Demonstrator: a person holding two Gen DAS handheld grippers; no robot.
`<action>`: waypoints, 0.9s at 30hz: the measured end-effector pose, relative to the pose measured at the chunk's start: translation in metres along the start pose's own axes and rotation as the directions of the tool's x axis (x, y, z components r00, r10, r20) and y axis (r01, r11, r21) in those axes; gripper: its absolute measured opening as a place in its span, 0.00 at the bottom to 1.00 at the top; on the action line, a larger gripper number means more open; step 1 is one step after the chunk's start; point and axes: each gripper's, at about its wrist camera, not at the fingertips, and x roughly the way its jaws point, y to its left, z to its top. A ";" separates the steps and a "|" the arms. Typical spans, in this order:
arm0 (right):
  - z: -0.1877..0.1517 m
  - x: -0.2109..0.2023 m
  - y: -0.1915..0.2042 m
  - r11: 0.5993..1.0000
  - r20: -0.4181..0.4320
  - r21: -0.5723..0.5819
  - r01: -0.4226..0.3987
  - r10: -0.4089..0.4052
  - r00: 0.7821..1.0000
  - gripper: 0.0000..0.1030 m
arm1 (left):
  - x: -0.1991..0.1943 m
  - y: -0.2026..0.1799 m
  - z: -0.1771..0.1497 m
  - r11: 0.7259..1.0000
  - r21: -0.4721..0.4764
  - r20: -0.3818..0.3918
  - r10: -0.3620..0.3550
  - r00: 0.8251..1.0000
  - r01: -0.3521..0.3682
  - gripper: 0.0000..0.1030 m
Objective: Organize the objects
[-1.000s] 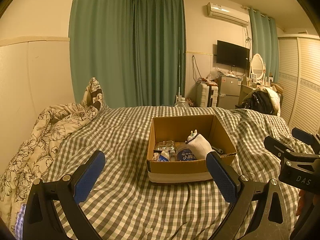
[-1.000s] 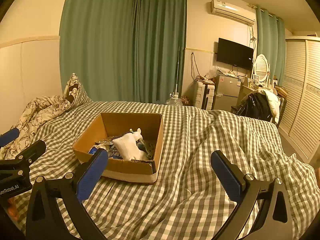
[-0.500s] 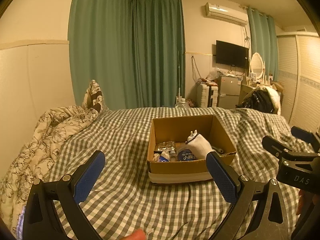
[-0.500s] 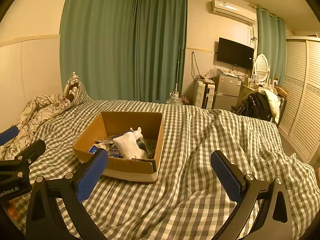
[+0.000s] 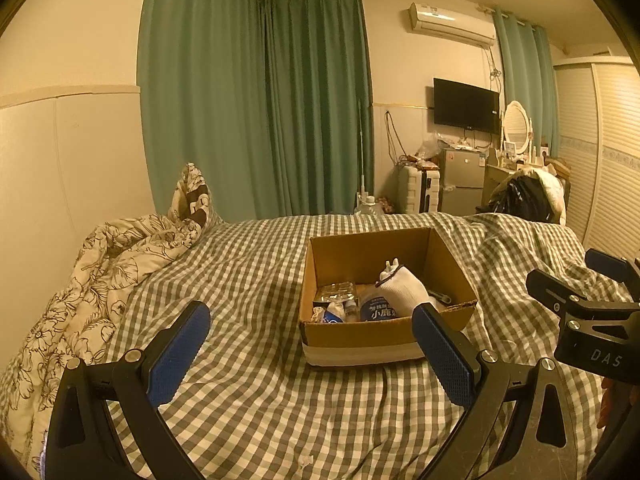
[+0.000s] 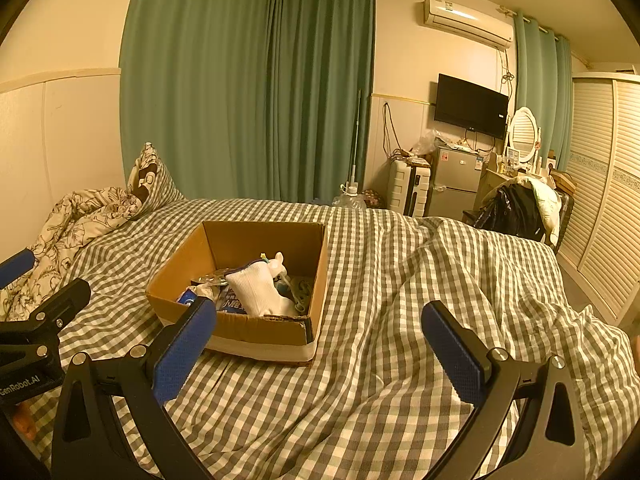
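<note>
An open cardboard box (image 5: 360, 338) sits on the checked bed cover; it also shows in the right wrist view (image 6: 256, 334). Inside lie a white sock (image 5: 404, 290), a blue-labelled packet (image 5: 378, 312), a foil blister pack (image 5: 334, 292) and other small items. The sock also shows in the right wrist view (image 6: 254, 288). My left gripper (image 5: 310, 354) is open and empty, held above the bed in front of the box. My right gripper (image 6: 320, 344) is open and empty, to the right of the box.
A floral quilt (image 5: 80, 292) and a pillow (image 5: 192, 200) lie at the left by the wall. Green curtains, a suitcase (image 5: 418, 196), a small fridge (image 5: 462, 180) and a chair with clothes (image 6: 516, 208) stand beyond the bed. Slatted wardrobe doors (image 6: 600, 208) stand on the right.
Both grippers have tilted or risen very slightly, so the view has shifted a little. The box and its contents have not moved. Both grippers stay open.
</note>
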 end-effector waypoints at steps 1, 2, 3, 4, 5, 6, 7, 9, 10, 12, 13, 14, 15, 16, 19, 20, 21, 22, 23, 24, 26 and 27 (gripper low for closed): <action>0.000 0.000 0.000 1.000 -0.001 0.000 0.000 0.000 1.000 1.00 | 0.000 0.000 0.000 1.000 0.000 0.001 0.001 1.000 -0.001 1.00; 0.000 0.000 0.000 1.000 0.000 0.000 0.000 0.000 1.000 1.00 | -0.001 0.000 0.000 1.000 -0.001 0.002 0.002 1.000 -0.002 1.00; -0.001 0.000 0.000 1.000 -0.001 -0.001 -0.001 0.001 1.000 1.00 | -0.001 0.000 0.000 1.000 -0.001 0.002 0.002 1.000 -0.002 1.00; -0.001 0.000 0.000 1.000 -0.001 -0.001 -0.001 0.001 1.000 1.00 | -0.001 0.000 -0.001 1.000 -0.002 0.003 0.002 1.000 -0.002 1.00; -0.002 0.000 0.000 1.000 -0.002 -0.002 -0.002 0.002 1.000 1.00 | -0.001 0.000 0.000 1.000 -0.001 0.002 0.002 1.000 -0.002 1.00; -0.003 0.000 0.000 1.000 -0.002 -0.003 -0.002 0.002 1.000 1.00 | 0.000 0.000 0.000 1.000 -0.002 0.001 0.003 1.000 -0.003 1.00; -0.003 0.001 0.001 1.000 -0.003 -0.003 -0.003 0.003 1.000 1.00 | -0.001 0.001 0.000 1.000 -0.003 0.001 0.004 1.000 -0.004 1.00; -0.003 0.001 0.001 1.000 -0.002 -0.003 -0.003 0.003 1.000 1.00 | -0.001 0.001 0.000 1.000 -0.005 -0.001 0.005 1.000 -0.005 1.00; -0.003 0.001 0.001 1.000 -0.003 -0.003 -0.003 0.003 1.000 1.00 | -0.001 0.002 0.000 1.000 -0.008 -0.002 0.007 1.000 -0.007 1.00; -0.003 0.001 0.001 1.000 -0.003 -0.003 -0.003 0.003 1.000 1.00 | -0.001 0.002 -0.001 1.000 -0.011 -0.003 0.006 1.000 -0.006 1.00; -0.004 0.000 0.001 1.000 -0.003 -0.003 -0.003 0.003 1.000 1.00 | 0.000 0.002 -0.001 1.000 -0.011 -0.004 0.007 1.000 -0.007 1.00; -0.003 0.001 0.001 1.000 -0.003 -0.003 -0.003 0.003 1.000 1.00 | 0.000 0.002 -0.001 1.000 -0.010 -0.003 0.008 1.000 -0.008 1.00; -0.004 0.001 0.001 1.000 -0.004 -0.003 -0.004 0.004 1.000 1.00 | -0.001 0.002 -0.001 1.000 -0.011 -0.004 0.008 1.000 -0.008 1.00; -0.005 0.001 0.001 1.000 -0.005 -0.004 -0.004 0.004 1.000 1.00 | -0.001 0.002 -0.001 1.000 -0.012 -0.005 0.008 1.000 -0.008 1.00; -0.007 0.001 0.001 1.000 -0.009 -0.006 -0.006 0.006 1.000 1.00 | 0.000 0.002 -0.001 1.000 -0.010 -0.005 0.009 1.000 -0.009 1.00; -0.007 0.002 0.001 1.000 -0.010 -0.007 -0.008 0.008 1.000 1.00 | 0.000 0.002 -0.001 1.000 -0.011 -0.006 0.010 1.000 -0.010 1.00; -0.006 0.002 0.001 1.000 -0.010 -0.007 -0.008 0.008 1.000 1.00 | 0.000 0.002 -0.001 1.000 -0.012 -0.007 0.010 1.000 -0.010 1.00; -0.006 0.002 0.000 1.000 -0.011 -0.007 -0.009 0.009 1.000 1.00 | 0.000 0.002 -0.002 1.000 -0.013 -0.008 0.010 1.000 -0.010 1.00; -0.006 0.002 0.000 1.000 -0.011 -0.008 -0.009 0.009 1.000 1.00 | 0.000 0.002 -0.002 1.000 -0.014 -0.009 0.010 1.000 -0.010 1.00; -0.006 0.002 0.001 1.000 -0.011 -0.008 -0.009 0.009 1.000 1.00 | 0.000 0.002 -0.002 1.000 -0.013 -0.008 0.009 1.000 -0.009 1.00; -0.006 0.002 0.001 1.000 -0.012 -0.008 -0.009 0.009 1.000 1.00 | 0.000 0.002 -0.002 1.000 -0.013 -0.009 0.011 1.000 -0.011 1.00; -0.006 0.002 0.001 1.000 -0.012 -0.008 -0.009 0.009 1.000 1.00 | 0.000 0.002 -0.003 1.000 -0.013 -0.010 0.010 1.000 -0.010 1.00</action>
